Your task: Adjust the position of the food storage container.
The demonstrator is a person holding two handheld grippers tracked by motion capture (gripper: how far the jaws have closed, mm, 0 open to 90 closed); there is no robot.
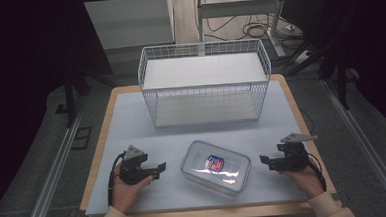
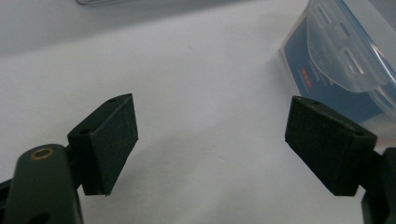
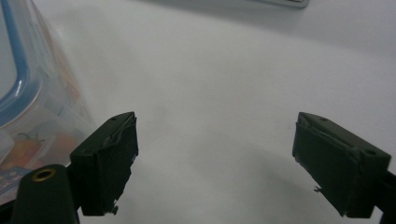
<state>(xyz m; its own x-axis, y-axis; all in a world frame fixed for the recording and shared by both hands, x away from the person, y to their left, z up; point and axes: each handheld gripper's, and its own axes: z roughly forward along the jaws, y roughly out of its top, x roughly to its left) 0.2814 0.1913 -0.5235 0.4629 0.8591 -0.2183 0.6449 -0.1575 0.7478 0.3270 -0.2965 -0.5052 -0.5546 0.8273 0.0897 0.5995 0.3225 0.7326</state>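
white mat (image 1: 132,126) covers the table; from above, the clear lidded box (image 1: 215,167) lies between left gripper (image 1: 156,170) and right gripper (image 1: 265,161), likely flanking it for a two-sided lift toward the wire basket (image 1: 204,83). left gripper view: jaws spread, empty, box (image 2: 345,70) ahead-right. right gripper view: jaws spread, box (image 3: 28,107) at left.

Clear glossy plastic food container (image 1: 215,168) with blue-sealed lid, white coated wire basket (image 1: 204,83) behind the container, matt pale sheet (image 1: 132,126) over wooden tabletop (image 1: 98,143), matt black gripper pads (image 2: 109,140)
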